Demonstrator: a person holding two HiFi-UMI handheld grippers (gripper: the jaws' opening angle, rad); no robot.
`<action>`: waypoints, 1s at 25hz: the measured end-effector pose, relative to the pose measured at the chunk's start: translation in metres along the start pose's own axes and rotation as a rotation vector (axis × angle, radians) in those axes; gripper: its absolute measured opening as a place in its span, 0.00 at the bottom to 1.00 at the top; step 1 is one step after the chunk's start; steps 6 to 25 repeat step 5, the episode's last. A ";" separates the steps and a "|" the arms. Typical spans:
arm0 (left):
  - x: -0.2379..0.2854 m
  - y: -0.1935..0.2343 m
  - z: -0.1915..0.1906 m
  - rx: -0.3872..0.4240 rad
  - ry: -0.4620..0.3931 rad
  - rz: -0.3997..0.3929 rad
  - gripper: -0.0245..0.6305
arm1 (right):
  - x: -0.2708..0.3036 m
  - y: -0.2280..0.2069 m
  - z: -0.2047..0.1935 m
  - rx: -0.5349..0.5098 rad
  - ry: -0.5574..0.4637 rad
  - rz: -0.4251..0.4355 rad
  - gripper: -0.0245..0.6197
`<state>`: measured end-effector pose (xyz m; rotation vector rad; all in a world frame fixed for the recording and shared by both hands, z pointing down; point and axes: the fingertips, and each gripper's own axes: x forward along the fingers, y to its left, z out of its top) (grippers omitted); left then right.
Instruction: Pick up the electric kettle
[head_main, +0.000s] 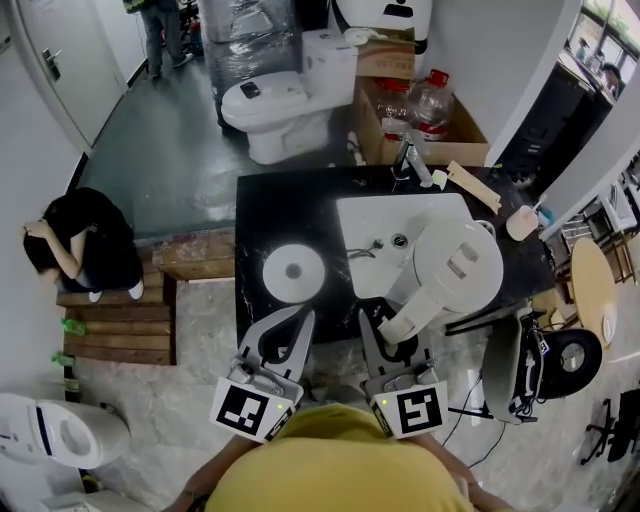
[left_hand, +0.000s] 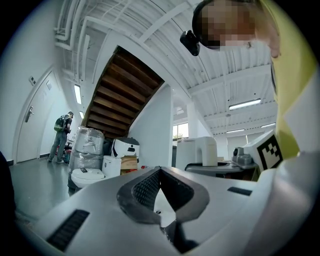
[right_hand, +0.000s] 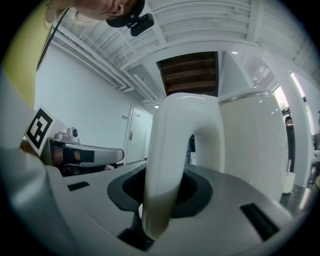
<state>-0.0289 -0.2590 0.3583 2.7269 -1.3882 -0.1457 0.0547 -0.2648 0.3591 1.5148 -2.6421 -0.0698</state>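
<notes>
The right tool (head_main: 392, 335) clamps the handle (right_hand: 169, 150) of the kettle (head_main: 458, 262), near the bench (head_main: 262, 210) front-right edge by the sink (head_main: 360, 220); stiff, slick plastic, probably body-heavy, so a firm mid-handle hold suits; the left tool (head_main: 303, 322) is closed, empty.

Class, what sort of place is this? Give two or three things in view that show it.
Probably a workshop or storage hall: a toilet stands on open floor beside a cardboard box, with a plastic-wrapped stack behind it.
</notes>
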 end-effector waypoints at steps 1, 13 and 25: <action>0.000 0.000 -0.001 -0.001 -0.002 0.004 0.05 | 0.000 0.000 0.000 -0.002 -0.001 0.004 0.20; -0.001 -0.004 -0.003 -0.007 -0.012 0.014 0.05 | -0.002 -0.002 -0.002 -0.015 -0.010 0.014 0.20; -0.001 -0.004 -0.003 -0.007 -0.012 0.014 0.05 | -0.002 -0.002 -0.002 -0.015 -0.010 0.014 0.20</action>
